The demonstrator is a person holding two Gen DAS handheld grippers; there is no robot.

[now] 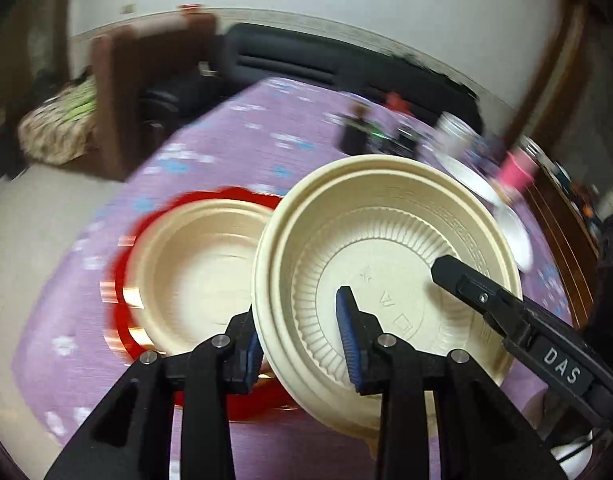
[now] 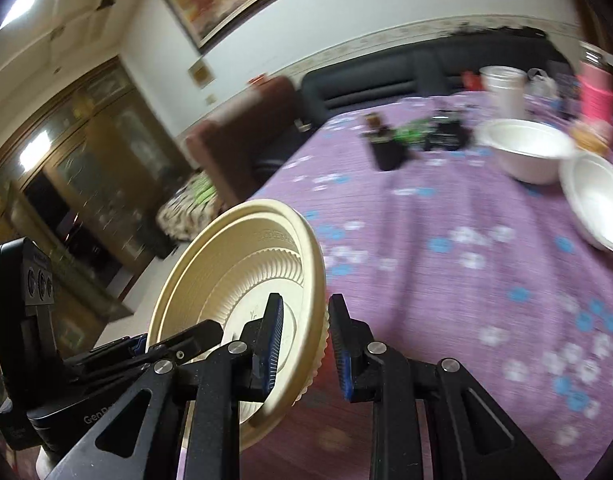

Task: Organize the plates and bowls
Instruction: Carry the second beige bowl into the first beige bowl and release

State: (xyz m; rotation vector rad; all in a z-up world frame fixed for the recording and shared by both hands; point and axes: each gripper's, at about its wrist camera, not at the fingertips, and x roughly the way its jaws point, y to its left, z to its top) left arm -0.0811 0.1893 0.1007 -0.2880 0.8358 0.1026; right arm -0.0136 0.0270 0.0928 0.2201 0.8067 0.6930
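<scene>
A tilted cream bowl (image 1: pixel 386 248) is held above the purple tablecloth. My left gripper (image 1: pixel 302 344) straddles its near rim, with one blue pad inside and one outside; the jaws look closed on the rim. My right gripper (image 2: pixel 304 344) straddles the same bowl (image 2: pixel 242 280) at its rim, the left pad inside; a gap shows on the right pad's side. One right finger (image 1: pixel 466 280) reaches into the bowl in the left wrist view. A second cream bowl (image 1: pixel 202 264) rests on a red plate (image 1: pixel 124 280) to the left.
Two white bowls (image 2: pixel 526 152) (image 2: pixel 598 204) stand at the far right of the table (image 2: pixel 446 260). Dark bottles (image 2: pixel 386 144), a white container (image 2: pixel 502 88) and a pink cup (image 2: pixel 594 92) stand at the back. A black sofa and a brown chair lie beyond.
</scene>
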